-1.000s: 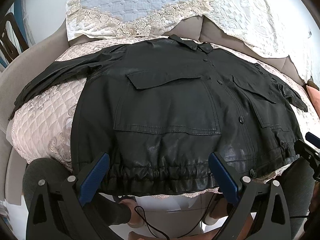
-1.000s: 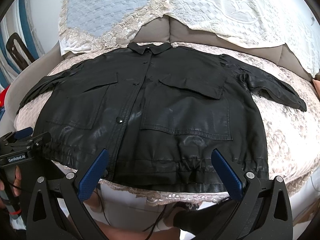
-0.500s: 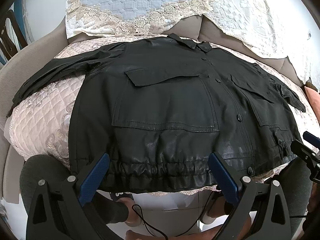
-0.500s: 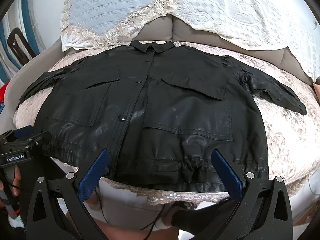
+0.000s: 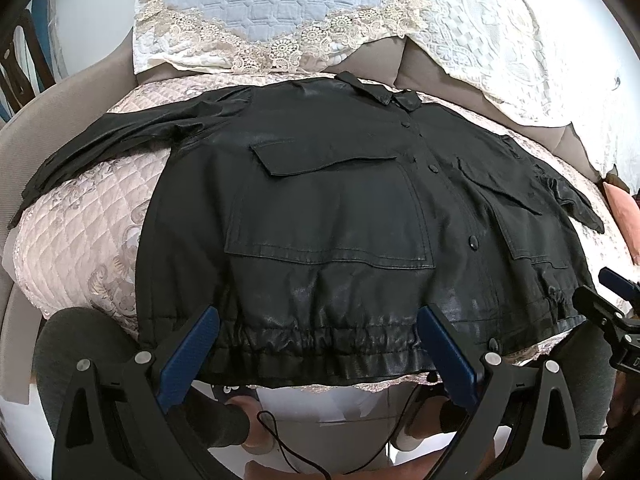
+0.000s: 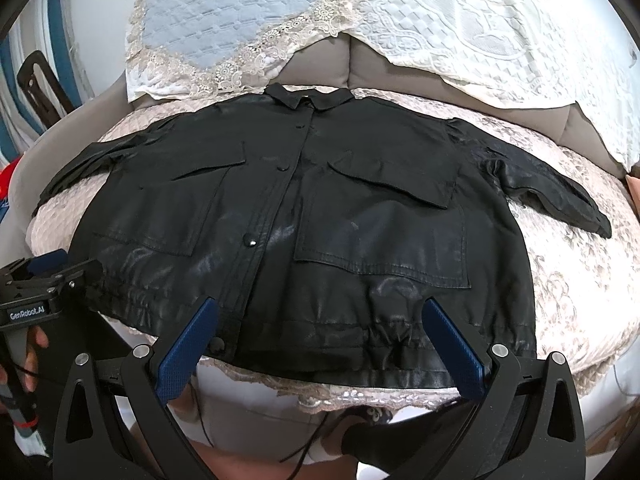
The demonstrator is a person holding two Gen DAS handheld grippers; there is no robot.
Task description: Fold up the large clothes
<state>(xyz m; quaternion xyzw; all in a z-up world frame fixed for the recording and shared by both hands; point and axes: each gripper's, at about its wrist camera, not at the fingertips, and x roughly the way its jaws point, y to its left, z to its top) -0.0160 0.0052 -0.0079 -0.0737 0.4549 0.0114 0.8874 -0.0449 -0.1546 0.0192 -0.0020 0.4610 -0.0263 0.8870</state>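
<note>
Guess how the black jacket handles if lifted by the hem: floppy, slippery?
The jacket probably flops: it drapes over the cushion and its sleeves lie limp. Its sheen suggests slick leather-like fabric. The gathered hem likely offers the firmest grip.

jacket (image 5: 328, 216) spread flat on quilted seat cover (image 5: 80, 248), collar toward backrest, sleeves out left and right, lace throw (image 6: 500, 32) behind, both grippers before hem
</note>
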